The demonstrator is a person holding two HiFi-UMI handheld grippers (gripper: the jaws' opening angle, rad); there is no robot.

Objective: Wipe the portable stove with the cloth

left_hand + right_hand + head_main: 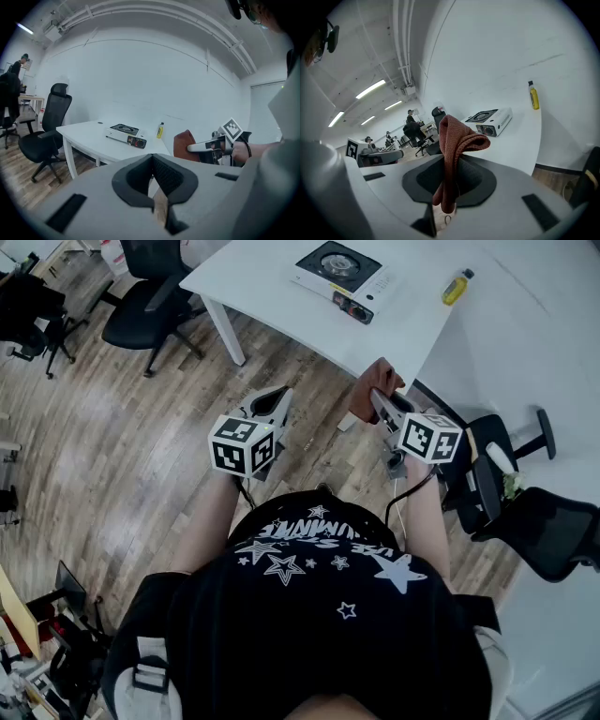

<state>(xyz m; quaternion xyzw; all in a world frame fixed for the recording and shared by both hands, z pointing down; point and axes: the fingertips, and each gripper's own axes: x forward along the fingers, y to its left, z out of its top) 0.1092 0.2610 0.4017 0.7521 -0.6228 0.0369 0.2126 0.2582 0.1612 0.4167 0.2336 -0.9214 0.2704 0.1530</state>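
Note:
A white portable stove [341, 278] with a black burner sits on the white table [272, 277]; it also shows in the left gripper view [125, 133] and the right gripper view [490, 120]. My right gripper [377, 399] is shut on a reddish-brown cloth [453, 149], held up in front of the table edge. The cloth [375, 388] folds over above the jaws. My left gripper [273, 405] is shut with nothing in it, held over the wooden floor short of the table. From the left gripper view the cloth [184, 144] and right gripper [216, 145] appear at the right.
A yellow bottle [456, 287] stands on the table right of the stove. Black office chairs stand at the table's left [145, 296] and at my right [525, 502]. White walls lie behind the table. People sit at desks far off in the right gripper view.

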